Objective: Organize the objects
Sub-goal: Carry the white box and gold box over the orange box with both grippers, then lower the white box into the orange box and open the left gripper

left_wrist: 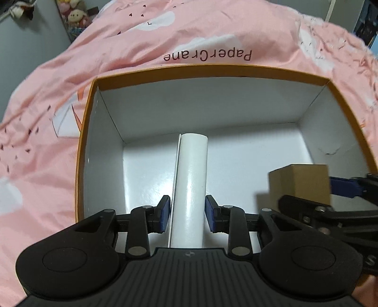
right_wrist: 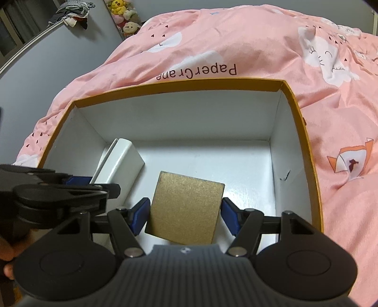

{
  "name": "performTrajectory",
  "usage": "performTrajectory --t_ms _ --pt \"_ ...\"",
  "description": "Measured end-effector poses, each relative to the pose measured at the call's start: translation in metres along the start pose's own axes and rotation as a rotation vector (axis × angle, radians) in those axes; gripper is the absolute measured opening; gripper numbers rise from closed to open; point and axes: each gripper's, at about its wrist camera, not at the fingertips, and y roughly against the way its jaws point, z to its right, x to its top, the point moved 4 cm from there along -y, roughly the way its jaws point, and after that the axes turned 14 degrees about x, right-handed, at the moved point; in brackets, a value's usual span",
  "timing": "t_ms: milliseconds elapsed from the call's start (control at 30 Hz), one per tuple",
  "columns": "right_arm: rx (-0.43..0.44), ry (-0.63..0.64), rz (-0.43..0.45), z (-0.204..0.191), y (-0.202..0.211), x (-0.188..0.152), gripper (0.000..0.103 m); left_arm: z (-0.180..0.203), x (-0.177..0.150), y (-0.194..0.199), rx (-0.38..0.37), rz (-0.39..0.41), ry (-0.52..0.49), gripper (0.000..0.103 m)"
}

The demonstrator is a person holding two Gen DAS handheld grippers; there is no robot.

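An open orange box with a white inside [left_wrist: 208, 67] [right_wrist: 179, 82] lies on the pink bedding. My left gripper [left_wrist: 187, 212] reaches down into it, shut on a long white box [left_wrist: 192, 170], whose far end sits near the floor's middle. In the right wrist view the white box [right_wrist: 125, 158] leans at the left side. My right gripper [right_wrist: 185, 212] is shut on a brown cardboard box [right_wrist: 186, 207], tilted just above the floor. That brown box [left_wrist: 300, 181] shows at the right of the left wrist view, with a blue pad [left_wrist: 342, 186] of the right gripper against it.
Pink bedding [right_wrist: 259, 47] with cat prints and "PaperCrane" lettering surrounds the box. Plush toys [right_wrist: 122, 16] stand by the grey wall beyond the bed. The box floor [right_wrist: 248, 170] is bare at the right and far side. A small tear marks the right inner wall [right_wrist: 284, 176].
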Motion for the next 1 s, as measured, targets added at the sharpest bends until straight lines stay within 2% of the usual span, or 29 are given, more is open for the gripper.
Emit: performTrajectory --t_ms 167,500,667,800,900,1000 --pt "-0.002 -0.005 -0.014 -0.002 -0.003 -0.004 0.067 -0.008 -0.008 0.004 -0.116 -0.03 0.089 0.036" --pt "-0.011 -0.014 -0.039 -0.001 -0.007 -0.007 0.067 -0.025 -0.008 0.003 -0.305 -0.077 0.194 0.035" --pt "-0.023 -0.02 -0.05 0.001 -0.008 -0.007 0.067 -0.018 -0.01 -0.007 -0.345 -0.111 0.198 0.026" --pt "-0.031 -0.037 -0.066 0.006 -0.011 -0.007 0.067 -0.012 -0.011 -0.007 -0.354 -0.109 0.204 0.026" --pt "-0.02 -0.052 -0.087 0.007 -0.015 -0.007 0.067 -0.018 -0.009 0.006 -0.299 -0.046 0.2 0.026" --pt "-0.011 -0.051 -0.108 0.002 -0.021 -0.007 0.067 -0.033 -0.007 0.03 -0.299 0.046 0.219 0.026"
